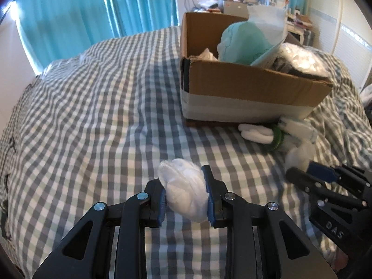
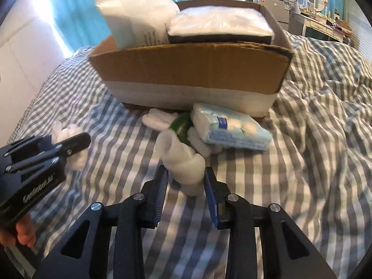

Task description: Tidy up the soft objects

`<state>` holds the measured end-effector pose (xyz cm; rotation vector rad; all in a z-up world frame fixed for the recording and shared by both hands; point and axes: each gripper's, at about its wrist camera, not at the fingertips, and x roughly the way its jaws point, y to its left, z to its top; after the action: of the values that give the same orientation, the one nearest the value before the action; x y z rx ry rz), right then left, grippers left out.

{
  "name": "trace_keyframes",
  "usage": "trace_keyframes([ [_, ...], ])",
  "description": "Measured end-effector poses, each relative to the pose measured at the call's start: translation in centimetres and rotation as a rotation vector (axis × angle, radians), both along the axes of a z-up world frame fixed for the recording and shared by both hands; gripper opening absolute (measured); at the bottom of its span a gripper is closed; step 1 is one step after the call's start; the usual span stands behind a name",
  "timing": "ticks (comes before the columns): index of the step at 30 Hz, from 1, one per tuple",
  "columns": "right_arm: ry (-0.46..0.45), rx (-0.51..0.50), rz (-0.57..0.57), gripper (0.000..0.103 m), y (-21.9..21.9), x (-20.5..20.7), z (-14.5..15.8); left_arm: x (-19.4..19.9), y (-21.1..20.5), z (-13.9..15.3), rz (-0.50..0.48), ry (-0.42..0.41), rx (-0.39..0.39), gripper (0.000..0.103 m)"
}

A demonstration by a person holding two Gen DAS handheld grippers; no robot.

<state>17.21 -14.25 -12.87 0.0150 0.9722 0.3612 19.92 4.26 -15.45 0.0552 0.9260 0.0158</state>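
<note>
Gripping a white plastic-wrapped bundle [image 1: 186, 189] between its blue pads, the left gripper [image 1: 186, 195] is holding it clear above the checked bedspread [image 1: 93, 116], near the bed's middle. The right gripper [image 2: 186, 194] is standing with its jaws around a white foam-like roll [image 2: 183, 160]; both pads are meeting the roll's sides, so it is clamped on it. That roll is lying on the bedspread just in front of the cardboard box [image 2: 186, 69], touching a small heap there: a green ring-shaped thing [image 2: 182, 126], some white rolled pieces [image 2: 154, 118], and a pale blue pack of cotton pads [image 2: 230, 126] leaning against the box's near wall. The box is sitting toward the far side of the bed, and is holding a white bag [image 2: 134, 16], a clear-wrapped dark-edged pack [image 2: 218, 24] and a mint-green package [image 1: 244, 41]. A person's fingers [image 2: 22, 233] are showing under the left gripper's handle in the right wrist view.
</note>
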Motion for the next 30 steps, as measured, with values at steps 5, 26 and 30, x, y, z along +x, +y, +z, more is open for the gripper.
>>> trace_keyframes([
  [5,-0.002,0.029,0.013,0.028,-1.5,-2.3,1.5,-1.9,-0.4,1.7,-0.019,-0.037,-0.034,0.027],
  [26,0.02,0.009,0.035,0.047,-3.2,-4.6,2.5,-4.4,-1.9,5.7,-0.053,-0.093,-0.026,0.027],
  [30,0.09,-0.054,0.013,0.062,-3.1,-3.9,-0.5,-4.0,-1.9,4.4,-0.05,-0.066,-0.031,0.027],
])
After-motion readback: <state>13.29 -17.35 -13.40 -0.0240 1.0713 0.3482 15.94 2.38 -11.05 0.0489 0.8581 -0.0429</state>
